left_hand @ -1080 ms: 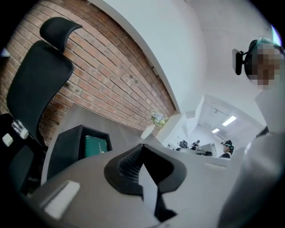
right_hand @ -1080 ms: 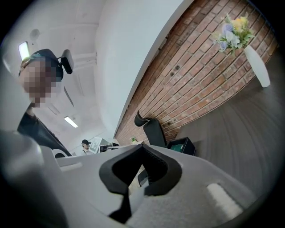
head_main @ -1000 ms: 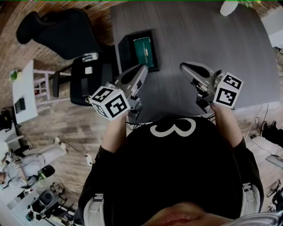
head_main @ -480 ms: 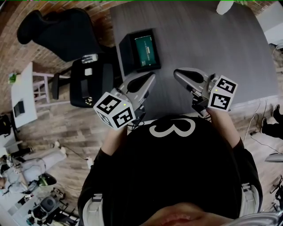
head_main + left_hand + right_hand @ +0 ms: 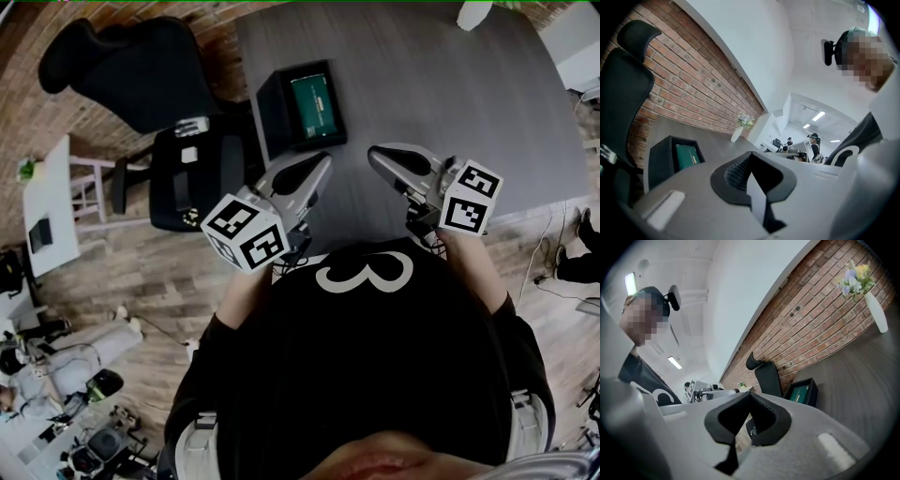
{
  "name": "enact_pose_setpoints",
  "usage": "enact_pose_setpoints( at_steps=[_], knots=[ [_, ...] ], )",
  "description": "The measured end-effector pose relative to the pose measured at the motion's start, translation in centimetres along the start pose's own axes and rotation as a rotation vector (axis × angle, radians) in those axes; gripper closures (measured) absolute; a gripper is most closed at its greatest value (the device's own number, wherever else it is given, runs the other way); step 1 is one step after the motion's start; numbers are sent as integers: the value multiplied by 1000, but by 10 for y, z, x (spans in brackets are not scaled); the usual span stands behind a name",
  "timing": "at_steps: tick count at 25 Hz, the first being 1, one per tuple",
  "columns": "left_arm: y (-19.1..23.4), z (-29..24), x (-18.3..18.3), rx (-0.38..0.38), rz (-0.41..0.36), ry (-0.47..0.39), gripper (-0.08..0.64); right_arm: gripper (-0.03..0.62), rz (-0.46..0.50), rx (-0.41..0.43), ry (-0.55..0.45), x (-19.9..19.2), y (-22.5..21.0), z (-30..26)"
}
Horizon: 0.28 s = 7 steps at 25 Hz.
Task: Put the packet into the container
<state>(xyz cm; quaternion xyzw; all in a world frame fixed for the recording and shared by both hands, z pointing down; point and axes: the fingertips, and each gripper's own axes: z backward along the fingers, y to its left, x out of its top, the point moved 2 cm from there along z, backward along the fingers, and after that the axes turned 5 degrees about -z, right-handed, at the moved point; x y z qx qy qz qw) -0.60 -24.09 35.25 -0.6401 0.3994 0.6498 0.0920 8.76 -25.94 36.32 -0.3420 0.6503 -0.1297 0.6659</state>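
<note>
**Both grippers closed and empty; packet in the container**

Head view: the grey wood-grain surface [image 5: 422,84] carries a black, open-topped rectangular container [image 5: 267,111] near its left edge. The flat green packet [image 5: 317,105] lies inside it, face up (the left gripper view shows the same, container [image 5: 660,161] and packet [image 5: 686,156] together). The left gripper [image 5: 314,171] and the right gripper [image 5: 380,157] hover side by side above the near edge of the surface, their tips turned toward each other and well apart from the container.

Left gripper view: the jaws of the left gripper [image 5: 750,161] are pressed together with nothing between them. Right gripper view: the jaws of the right gripper [image 5: 749,401] likewise meet on nothing.

A white vase of flowers [image 5: 876,310] stands at the far end of the surface by the red brick wall [image 5: 820,310]. A black high-backed office chair [image 5: 122,66] stands on the wooden floor [image 5: 159,272] beside the surface, near the container.
</note>
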Motion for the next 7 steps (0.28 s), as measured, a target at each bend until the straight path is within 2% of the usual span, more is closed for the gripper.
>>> enact_pose_setpoints(
  at_steps=[7],
  knots=[
    [-3,8,-3,-7,10,9,549,591,1,-13,0,-7,8,-1]
  ],
)
